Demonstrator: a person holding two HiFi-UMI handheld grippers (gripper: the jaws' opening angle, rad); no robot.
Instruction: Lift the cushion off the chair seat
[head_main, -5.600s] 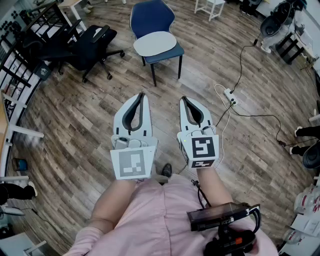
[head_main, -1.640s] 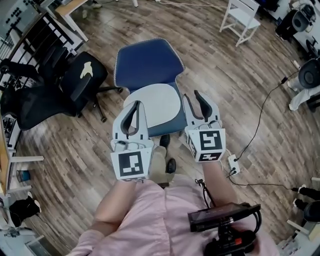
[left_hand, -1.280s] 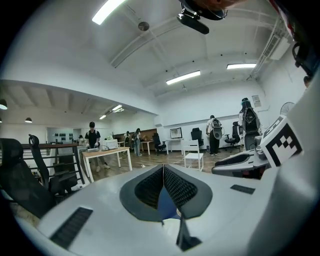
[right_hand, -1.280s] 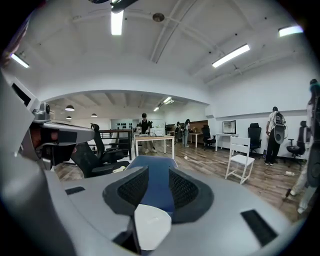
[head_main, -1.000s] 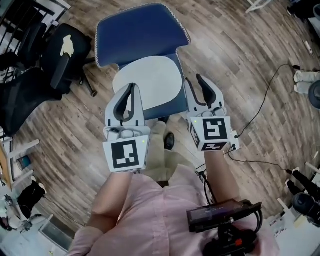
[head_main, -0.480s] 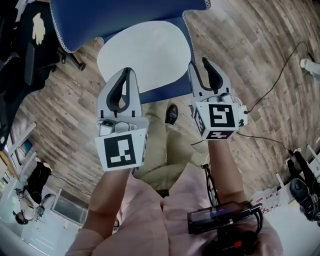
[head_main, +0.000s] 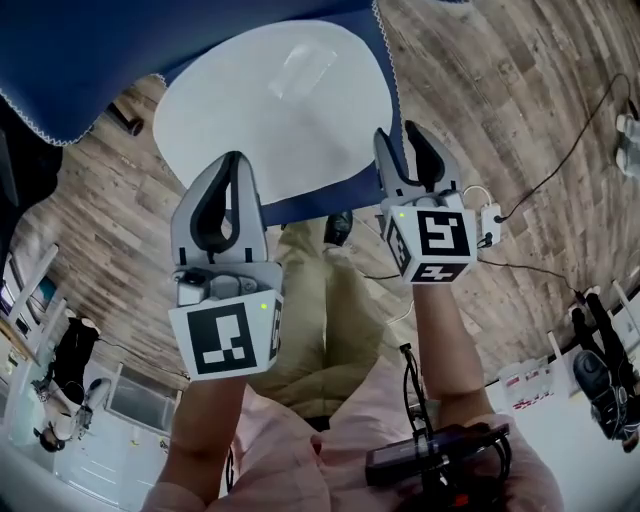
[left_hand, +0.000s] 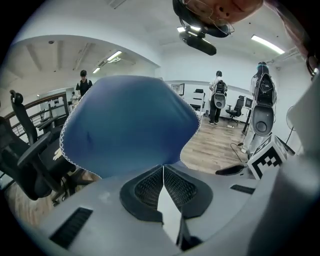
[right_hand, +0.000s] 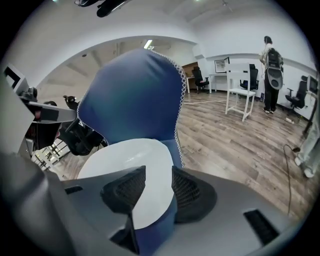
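A white oval cushion (head_main: 280, 100) lies flat on the blue chair's seat (head_main: 325, 205), in front of the blue backrest (left_hand: 130, 125). My left gripper (head_main: 232, 160) hovers at the cushion's near left edge, shut, its pads meeting at the tips (left_hand: 163, 170) with nothing held. My right gripper (head_main: 405, 140) is at the seat's near right corner and stands open. In the right gripper view the cushion (right_hand: 130, 155) and the seat's edge show through the gap of that gripper (right_hand: 158, 175). I cannot tell whether either gripper touches the cushion.
A black office chair (right_hand: 80, 137) stands left of the blue chair. A white chair (right_hand: 240, 100) and a standing person (right_hand: 270, 70) are farther off to the right. A power strip with cables (head_main: 490, 225) lies on the wood floor by my right hand. My own shoe (head_main: 340, 228) is under the seat's front.
The chair has come much closer and now fills the top of the head view. Both grippers have moved forward to the cushion's near edge.
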